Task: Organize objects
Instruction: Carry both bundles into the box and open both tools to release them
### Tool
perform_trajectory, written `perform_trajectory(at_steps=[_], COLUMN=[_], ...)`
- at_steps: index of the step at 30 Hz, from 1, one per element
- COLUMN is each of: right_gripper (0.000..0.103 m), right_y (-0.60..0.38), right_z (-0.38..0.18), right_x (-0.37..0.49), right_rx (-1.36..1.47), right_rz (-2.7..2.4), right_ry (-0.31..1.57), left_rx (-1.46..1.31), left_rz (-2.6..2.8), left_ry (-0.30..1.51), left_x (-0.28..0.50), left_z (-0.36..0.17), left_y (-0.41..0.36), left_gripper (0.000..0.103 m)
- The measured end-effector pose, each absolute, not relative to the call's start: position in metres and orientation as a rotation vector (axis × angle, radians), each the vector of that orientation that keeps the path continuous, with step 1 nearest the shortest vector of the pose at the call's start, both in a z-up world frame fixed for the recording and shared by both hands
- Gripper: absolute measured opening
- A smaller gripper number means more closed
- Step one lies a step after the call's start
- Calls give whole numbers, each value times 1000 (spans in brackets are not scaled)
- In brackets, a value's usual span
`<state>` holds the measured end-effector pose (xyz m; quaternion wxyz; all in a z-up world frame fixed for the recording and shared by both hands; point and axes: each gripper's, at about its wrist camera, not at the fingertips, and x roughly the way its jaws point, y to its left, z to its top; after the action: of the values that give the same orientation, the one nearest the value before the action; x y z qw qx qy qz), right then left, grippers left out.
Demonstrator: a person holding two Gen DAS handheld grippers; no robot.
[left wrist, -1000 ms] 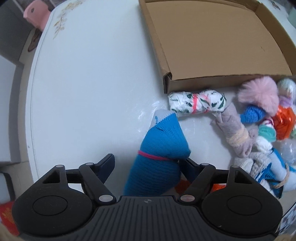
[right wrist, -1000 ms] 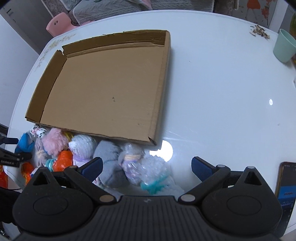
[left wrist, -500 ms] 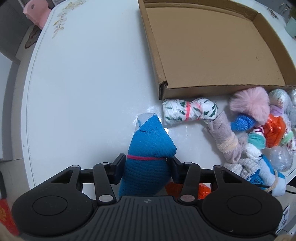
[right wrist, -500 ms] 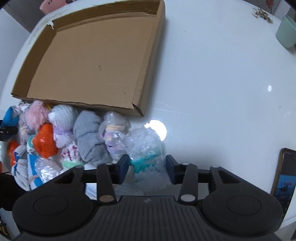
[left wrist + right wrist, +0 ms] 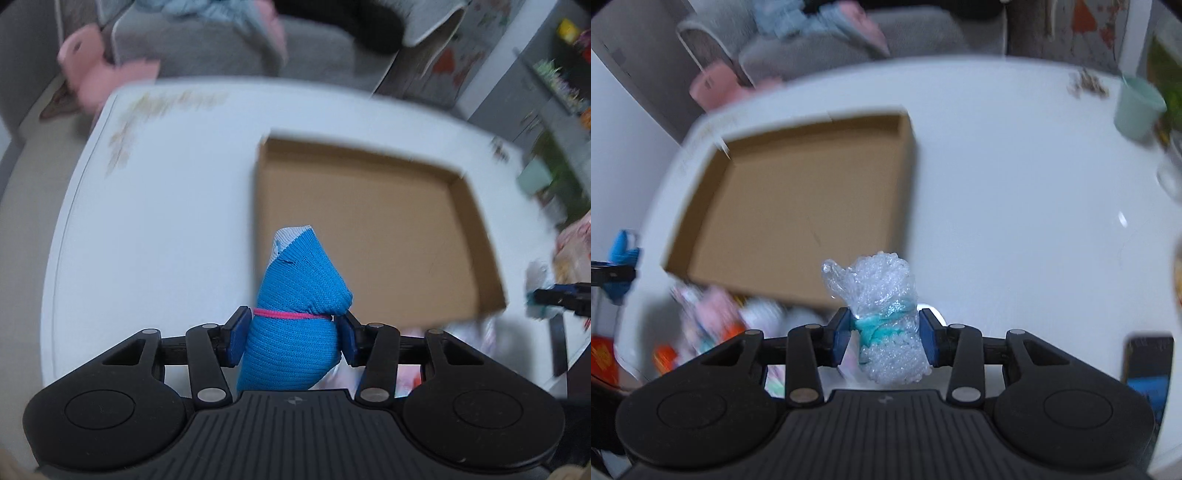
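Left gripper [image 5: 293, 334] pinching blue sock roll [image 5: 295, 314] at pink band, pads pressing both sides. Right gripper [image 5: 884, 334] squeezing bubble-wrap bundle [image 5: 882, 321] at teal tie. Both bundles hanging clear of white table [image 5: 166, 221], just short of cardboard box [image 5: 798, 206], box looking empty. Remaining pile [image 5: 716, 317] lying beside box's near wall. Step: carrying pair to box. Next: crossing near wall, lowering, spreading fingers apart.

I'm in a home living room: a grey sofa [image 5: 229, 48] strewn with clothes sits behind my white tabletop [image 5: 166, 221], with a pink stool [image 5: 716, 88] alongside.
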<state>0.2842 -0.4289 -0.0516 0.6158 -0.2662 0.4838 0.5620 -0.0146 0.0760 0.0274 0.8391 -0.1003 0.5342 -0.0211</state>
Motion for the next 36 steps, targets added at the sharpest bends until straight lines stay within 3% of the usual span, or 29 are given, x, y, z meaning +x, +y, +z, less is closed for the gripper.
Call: perform_trajectory(at_steps=[6,12,22,34,36], right_gripper=[37,37,38,41,41], right_y=[-357,-283,-237,-220,-219], right_z=[-28,-49,-77,-99,-100], right_x=[240,223,209,198,195], right_rx=[-546,-556,-619,-669,-668], right_rz=[1411,1436,1399,1360,1356], right_ry=[1032,1043,1096,1130,1139], left_rx=[-239,-216,-80,-45,-43], left_rz=[-85,-102,-106,-63,-62], left_ry=[1063,1042,1031,1059,1054], left_x=[67,108,127,126,126], left_z=[3,-25,-73,-86,-84], left_y=[42,28,18,14,15], left_gripper=[56,56,56,57,63])
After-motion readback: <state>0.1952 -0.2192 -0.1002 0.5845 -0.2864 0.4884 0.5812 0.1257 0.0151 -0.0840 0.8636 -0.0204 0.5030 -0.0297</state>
